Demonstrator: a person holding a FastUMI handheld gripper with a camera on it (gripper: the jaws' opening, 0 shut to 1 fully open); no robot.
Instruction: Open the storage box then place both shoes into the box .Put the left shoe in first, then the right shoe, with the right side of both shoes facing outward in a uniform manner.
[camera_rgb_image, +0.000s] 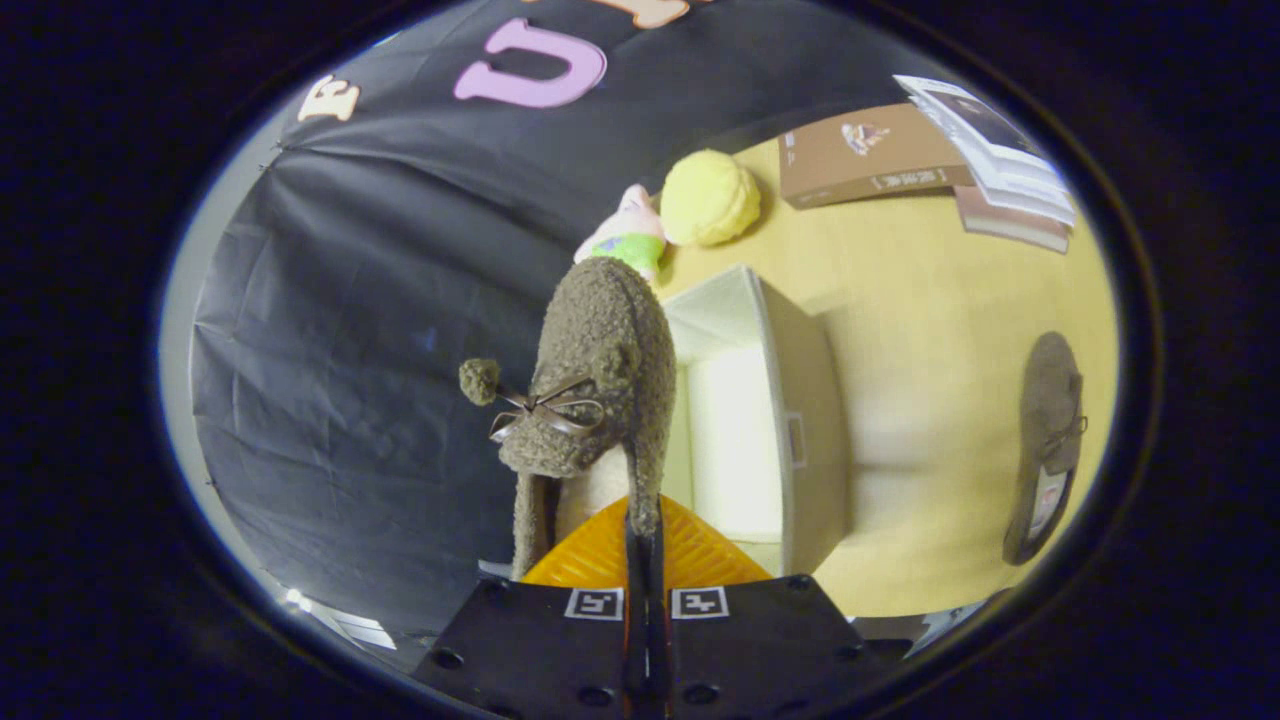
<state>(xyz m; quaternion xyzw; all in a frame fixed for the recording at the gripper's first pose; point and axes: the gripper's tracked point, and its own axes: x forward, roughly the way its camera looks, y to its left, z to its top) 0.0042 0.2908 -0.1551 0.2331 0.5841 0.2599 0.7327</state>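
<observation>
My gripper (645, 530) is shut on a brown fuzzy shoe (600, 360), its orange fingers (590, 555) pinching the rim of the shoe's heel. The shoe hangs in the air, toe pointing away, with a brown bow and a pompom on its top. Just beyond and to the right of it stands the white storage box (800, 400), open, its pale inside empty as far as I see. The second brown shoe (1048, 445) lies on the yellow table (920, 330) further right of the box.
A yellow plush ball (708, 198) and a small pink and green toy (628, 240) lie behind the box. A brown book (865, 155) and a stack of booklets (1000, 160) lie at the table's far side. Black cloth wall stands to the left.
</observation>
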